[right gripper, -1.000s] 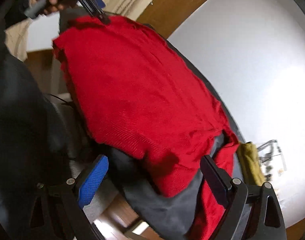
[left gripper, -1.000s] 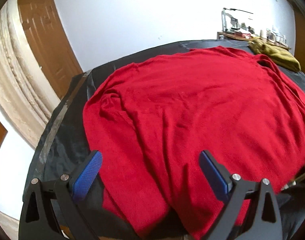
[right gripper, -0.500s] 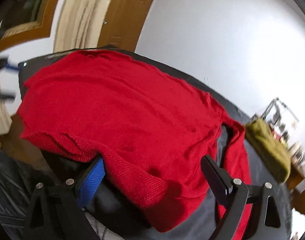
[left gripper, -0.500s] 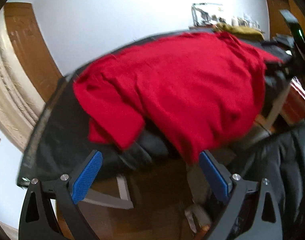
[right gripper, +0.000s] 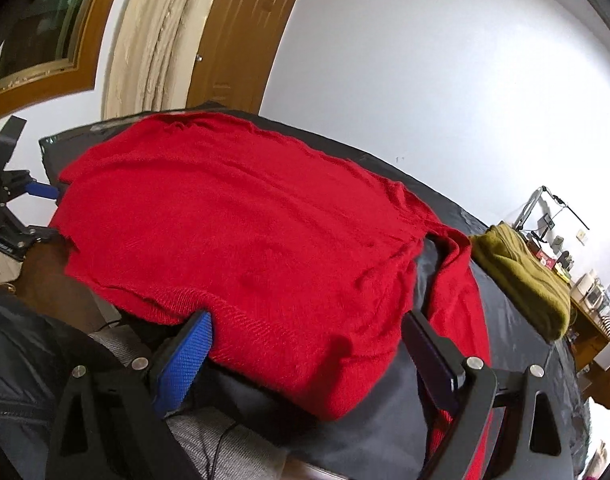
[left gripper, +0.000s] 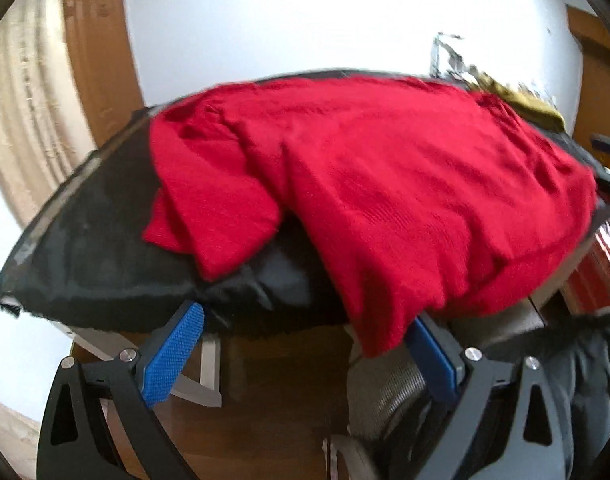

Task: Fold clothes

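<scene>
Red sweater (right gripper: 245,232) is lying spread on the desk (left gripper: 85,240); both hand-held grippers, left (left gripper: 305,354) and right (right gripper: 305,354), are hovering apart, seemingly gripping nothing

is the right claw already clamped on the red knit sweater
No, the right claw stands open, its blue pads apart at the hem of the red knit sweater.

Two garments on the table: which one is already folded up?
The olive-green one, a compact bundle at the table's far end. The red sweater lies spread out, its hem hanging over the near edge.
</scene>
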A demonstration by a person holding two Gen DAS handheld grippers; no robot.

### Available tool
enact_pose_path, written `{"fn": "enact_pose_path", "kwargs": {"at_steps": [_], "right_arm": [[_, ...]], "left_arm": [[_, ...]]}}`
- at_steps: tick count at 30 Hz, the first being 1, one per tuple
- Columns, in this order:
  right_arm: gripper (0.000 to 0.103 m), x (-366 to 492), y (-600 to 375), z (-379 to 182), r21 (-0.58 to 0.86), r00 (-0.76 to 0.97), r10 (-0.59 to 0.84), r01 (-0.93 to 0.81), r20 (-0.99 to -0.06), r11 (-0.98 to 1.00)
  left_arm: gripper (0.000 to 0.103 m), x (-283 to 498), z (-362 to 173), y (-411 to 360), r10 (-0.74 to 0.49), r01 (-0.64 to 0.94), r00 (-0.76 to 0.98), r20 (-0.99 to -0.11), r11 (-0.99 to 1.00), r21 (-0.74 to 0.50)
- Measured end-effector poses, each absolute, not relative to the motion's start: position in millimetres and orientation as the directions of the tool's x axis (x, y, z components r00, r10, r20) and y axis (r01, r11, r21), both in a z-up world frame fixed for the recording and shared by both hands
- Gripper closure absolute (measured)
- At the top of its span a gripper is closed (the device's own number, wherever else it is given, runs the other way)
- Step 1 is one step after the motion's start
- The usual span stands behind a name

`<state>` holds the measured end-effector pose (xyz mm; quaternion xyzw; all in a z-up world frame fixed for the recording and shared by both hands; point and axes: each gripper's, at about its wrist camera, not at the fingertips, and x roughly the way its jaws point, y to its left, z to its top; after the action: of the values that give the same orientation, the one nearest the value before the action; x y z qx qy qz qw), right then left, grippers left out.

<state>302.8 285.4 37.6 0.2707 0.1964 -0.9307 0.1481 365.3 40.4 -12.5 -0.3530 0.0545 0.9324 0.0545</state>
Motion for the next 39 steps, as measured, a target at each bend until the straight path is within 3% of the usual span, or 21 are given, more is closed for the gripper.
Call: {"fn": "enact_pose_path", "kwargs": {"at_steps": [10, 18, 25, 31, 39], "right_arm": [[0.007, 327, 275, 47, -0.231, -0.815, -0.283, 0.444, -0.505, -0.866], [0.007, 325, 202, 18, -0.389, -0.792, -0.304, 0.545, -0.529, -0.743], [0.007, 313, 163, 16, -0.430, -0.788, -0.320, 0.571, -0.525, -0.699], [0.007, 302, 173, 17, -0.446, -0.835, -0.219, 0.470, -0.505, -0.762], [0.007, 290, 254, 21, -0.485, -0.903, 0.094, 0.135, -0.418, -0.864]], "left_arm": [[0.004, 379, 19, 21, 0.030, -0.010, -0.843, -0.537, -0.999, -0.039], [0.004, 382, 46, 31, 0.004, 0.001, -0.896, -0.444, -1.000, -0.011], [0.004, 392, 74, 33, -0.019, 0.018, -0.932, -0.362, -1.000, 0.006], [0.004, 395, 78, 25, -0.033, 0.041, -0.936, -0.351, -0.999, -0.016], [0.004, 395, 81, 10, -0.044, 0.072, -0.930, -0.365, -0.995, -0.063]]}}
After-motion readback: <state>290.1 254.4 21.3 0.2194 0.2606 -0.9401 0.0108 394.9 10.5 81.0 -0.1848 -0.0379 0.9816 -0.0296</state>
